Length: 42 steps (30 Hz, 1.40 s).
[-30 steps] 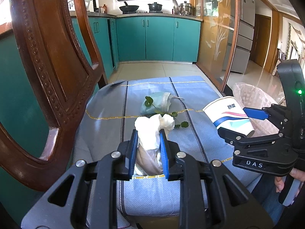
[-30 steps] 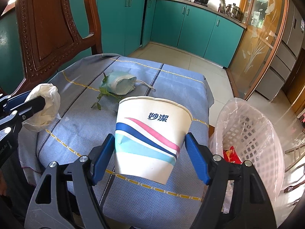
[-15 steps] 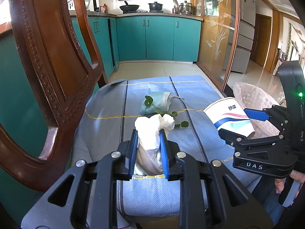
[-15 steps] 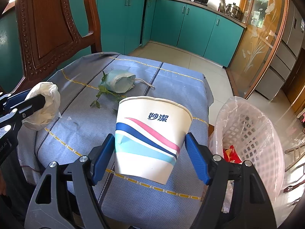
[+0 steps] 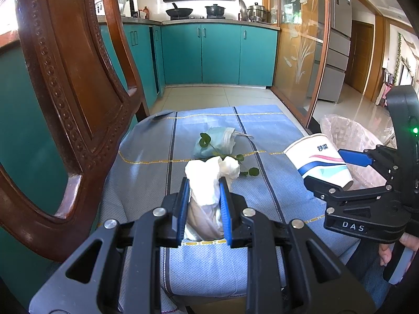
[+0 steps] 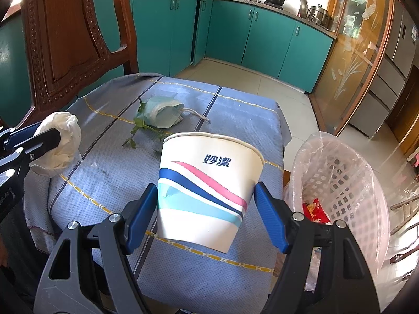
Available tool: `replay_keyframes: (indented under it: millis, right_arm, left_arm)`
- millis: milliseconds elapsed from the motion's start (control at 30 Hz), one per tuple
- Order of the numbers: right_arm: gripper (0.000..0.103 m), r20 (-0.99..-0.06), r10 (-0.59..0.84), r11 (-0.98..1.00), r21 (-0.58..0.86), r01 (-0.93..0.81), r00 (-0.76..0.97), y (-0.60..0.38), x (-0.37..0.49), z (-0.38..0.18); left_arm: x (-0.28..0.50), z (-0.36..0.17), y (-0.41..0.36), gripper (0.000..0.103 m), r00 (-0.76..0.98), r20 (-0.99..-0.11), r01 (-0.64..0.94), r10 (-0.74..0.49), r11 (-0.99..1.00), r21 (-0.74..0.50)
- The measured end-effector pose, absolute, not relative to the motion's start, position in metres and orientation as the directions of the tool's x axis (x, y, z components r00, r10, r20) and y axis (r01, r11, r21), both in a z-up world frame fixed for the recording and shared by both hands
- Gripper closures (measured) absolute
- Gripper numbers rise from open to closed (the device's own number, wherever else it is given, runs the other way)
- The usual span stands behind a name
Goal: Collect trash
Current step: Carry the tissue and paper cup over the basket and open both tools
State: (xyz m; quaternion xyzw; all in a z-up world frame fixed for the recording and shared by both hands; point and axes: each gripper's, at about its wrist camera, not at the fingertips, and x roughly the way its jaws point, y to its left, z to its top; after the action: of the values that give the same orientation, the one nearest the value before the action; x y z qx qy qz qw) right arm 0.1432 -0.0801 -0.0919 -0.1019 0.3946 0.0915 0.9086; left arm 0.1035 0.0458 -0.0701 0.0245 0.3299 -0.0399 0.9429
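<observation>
We're holding the left hand-held gripper (image 5: 203,198) low in the middle of its frame, and its blue pads are squeezing a crumpled white tissue (image 5: 209,180) above the blue cloth-covered bench (image 5: 146,172). In the right view that same tissue (image 6: 59,144) is showing up at the left edge, lifted off the cloth. The right hand-held gripper (image 6: 205,209) is clamping a paper cup (image 6: 207,193) with pink and blue stripes, tilted a bit, in the lower middle of the frame. Still lying on the bench, toward the upper middle, we're seeing a crumpled face mask (image 6: 163,112) with a leafy green sprig (image 6: 138,128) touching it. The white trash basket (image 6: 340,183) with a plastic liner is standing on the floor just beside the bench, at the right of the frame, with some red wrapper (image 6: 315,209) inside.
</observation>
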Motion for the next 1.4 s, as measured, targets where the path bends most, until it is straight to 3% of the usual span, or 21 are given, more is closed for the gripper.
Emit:
replay_keyframes:
  millis: [200, 500, 767, 1133, 1167, 1233, 1267, 1300, 1400]
  right_arm:
    - [0.029, -0.69, 0.06, 0.981, -0.094, -0.171, 0.721, -0.111, 0.141, -0.068]
    - [0.029, -0.62, -0.047, 0.998, -0.051, 0.02, 0.783, -0.2, 0.124, -0.033]
    - [0.029, -0.635, -0.163, 0.982, -0.028, 0.188, 0.755, -0.279, 0.109, -0.044]
    - [0.029, -0.663, -0.213, 0.957, 0.006, 0.289, 0.718, -0.334, 0.096, -0.065]
    - [0.029, -0.664, -0.214, 0.956, 0.008, 0.294, 0.717, -0.336, 0.096, -0.066]
    - [0.029, -0.668, -0.214, 0.953, 0.018, 0.303, 0.713, -0.34, 0.097, -0.068]
    - [0.028, -0.671, -0.211, 0.952, 0.024, 0.306, 0.71, -0.342, 0.097, -0.069]
    - [0.028, -0.674, -0.209, 0.951, 0.028, 0.307, 0.709, -0.343, 0.098, -0.07]
    - [0.027, -0.685, -0.201, 0.954, 0.026, 0.299, 0.7, -0.339, 0.103, -0.075]
  left_arm:
    - [0.102, -0.052, 0.032, 0.08, 0.801, -0.593, 0.116, -0.079, 0.993, 0.025]
    - [0.111, -0.032, -0.033, 0.08, 0.806, -0.555, 0.262, -0.204, 0.965, 0.026]
    - [0.133, -0.039, -0.104, 0.08, 0.746, -0.574, 0.412, -0.336, 0.911, 0.002]
    - [0.165, -0.062, -0.197, 0.08, 0.592, -0.622, 0.591, -0.514, 0.801, -0.1]
    - [0.168, -0.067, -0.206, 0.078, 0.573, -0.629, 0.604, -0.525, 0.789, -0.109]
    - [0.172, -0.072, -0.213, 0.052, 0.556, -0.635, 0.615, -0.536, 0.78, -0.12]
    - [0.172, -0.071, -0.213, 0.034, 0.566, -0.632, 0.606, -0.53, 0.787, -0.117]
    - [0.171, -0.07, -0.211, 0.028, 0.593, -0.622, 0.583, -0.512, 0.805, -0.107]
    - [0.174, -0.068, -0.195, 0.026, 0.627, -0.622, 0.54, -0.47, 0.837, -0.088]
